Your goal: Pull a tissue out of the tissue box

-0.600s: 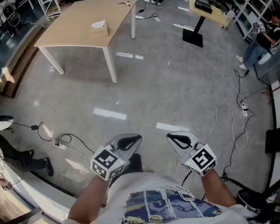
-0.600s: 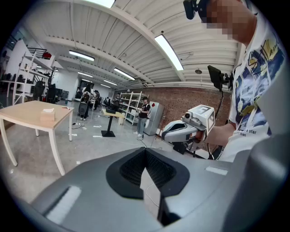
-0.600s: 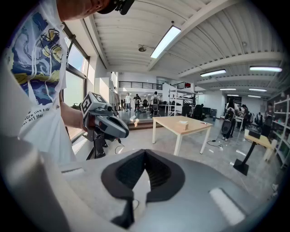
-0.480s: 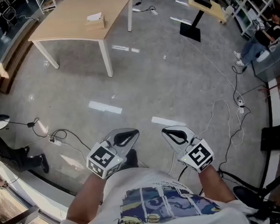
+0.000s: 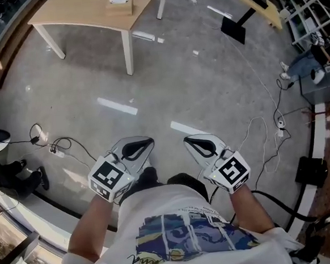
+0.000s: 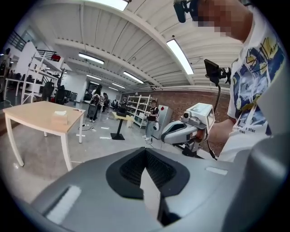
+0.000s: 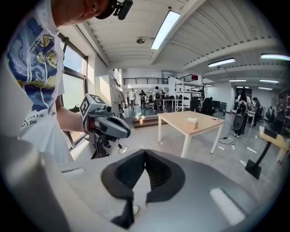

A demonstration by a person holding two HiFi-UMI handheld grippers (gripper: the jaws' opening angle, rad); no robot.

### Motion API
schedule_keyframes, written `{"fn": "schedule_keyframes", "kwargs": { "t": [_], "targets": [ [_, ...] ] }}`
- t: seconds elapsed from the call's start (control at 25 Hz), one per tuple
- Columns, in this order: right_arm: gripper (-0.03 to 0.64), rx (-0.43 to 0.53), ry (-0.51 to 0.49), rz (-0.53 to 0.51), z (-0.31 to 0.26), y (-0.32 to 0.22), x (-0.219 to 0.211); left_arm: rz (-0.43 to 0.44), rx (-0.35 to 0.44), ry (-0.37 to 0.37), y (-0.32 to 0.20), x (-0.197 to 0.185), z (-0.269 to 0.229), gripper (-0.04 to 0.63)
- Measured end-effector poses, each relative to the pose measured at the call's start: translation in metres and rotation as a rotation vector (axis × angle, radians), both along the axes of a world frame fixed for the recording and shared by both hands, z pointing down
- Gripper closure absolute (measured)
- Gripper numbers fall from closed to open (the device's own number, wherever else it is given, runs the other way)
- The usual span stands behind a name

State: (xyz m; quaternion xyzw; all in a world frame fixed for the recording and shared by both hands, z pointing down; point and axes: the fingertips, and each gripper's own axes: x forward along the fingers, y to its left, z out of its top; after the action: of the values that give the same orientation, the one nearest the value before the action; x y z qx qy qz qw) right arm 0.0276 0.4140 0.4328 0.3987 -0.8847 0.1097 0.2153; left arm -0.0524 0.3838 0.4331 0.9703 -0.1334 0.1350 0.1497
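The tissue box [image 5: 119, 2] is a tan carton with a white tissue sticking out. It sits on a light wooden table [image 5: 82, 18] far off across the grey floor. Both gripper views show it small too: tissue box [image 6: 59, 117] and tissue box [image 7: 193, 122]. Close to my body I hold the left gripper [image 5: 145, 142] and right gripper [image 5: 192, 141] side by side, well short of the table. Each has its jaws shut and holds nothing. The left gripper [image 6: 146, 150] sees the right one beside it, and the right gripper [image 7: 145, 152] sees the left one.
Cables and a power strip [image 5: 52, 147] trail over the floor at the left, and more cable [image 5: 270, 131] lies at the right. A black stand base [image 5: 235, 29] and a seated person [image 5: 310, 63] are at the far right. Shelving lines the room's edges.
The table and tissue box have slid toward the top edge of the head view. Both grippers sit a little higher in the frame. Their jaws stay shut.
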Motion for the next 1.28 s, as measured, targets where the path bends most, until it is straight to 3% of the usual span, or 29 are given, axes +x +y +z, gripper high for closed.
{"fn": "schedule_keyframes", "kwargs": {
  "t": [0.28,0.48,0.64,0.96,1.12,1.28],
  "targets": [
    [0.614,-0.008,-0.050,-0.097,-0.006,-0.056,-0.016,-0.079,-0.028,0.056,-0.045,-0.002,-0.013,0.595],
    [0.614,-0.011,-0.076,-0.194,-0.004,-0.105,-0.012,-0.134,-0.024,-0.029,-0.084,0.005,0.000,0.595],
    [0.614,0.009,-0.066,-0.247,-0.004,-0.156,0.014,-0.208,-0.025,-0.045,-0.127,0.023,-0.004,0.595],
    [0.609,0.016,-0.090,-0.344,0.003,-0.243,0.071,-0.288,0.060,-0.066,-0.213,0.092,-0.032,0.594],
    [0.606,-0.012,-0.106,-0.366,0.010,-0.272,0.084,-0.299,0.025,-0.041,-0.235,0.111,-0.033,0.594],
    [0.598,-0.026,-0.119,-0.361,0.015,-0.303,0.083,-0.319,0.016,-0.054,-0.265,0.106,-0.025,0.595]
  ]
}}
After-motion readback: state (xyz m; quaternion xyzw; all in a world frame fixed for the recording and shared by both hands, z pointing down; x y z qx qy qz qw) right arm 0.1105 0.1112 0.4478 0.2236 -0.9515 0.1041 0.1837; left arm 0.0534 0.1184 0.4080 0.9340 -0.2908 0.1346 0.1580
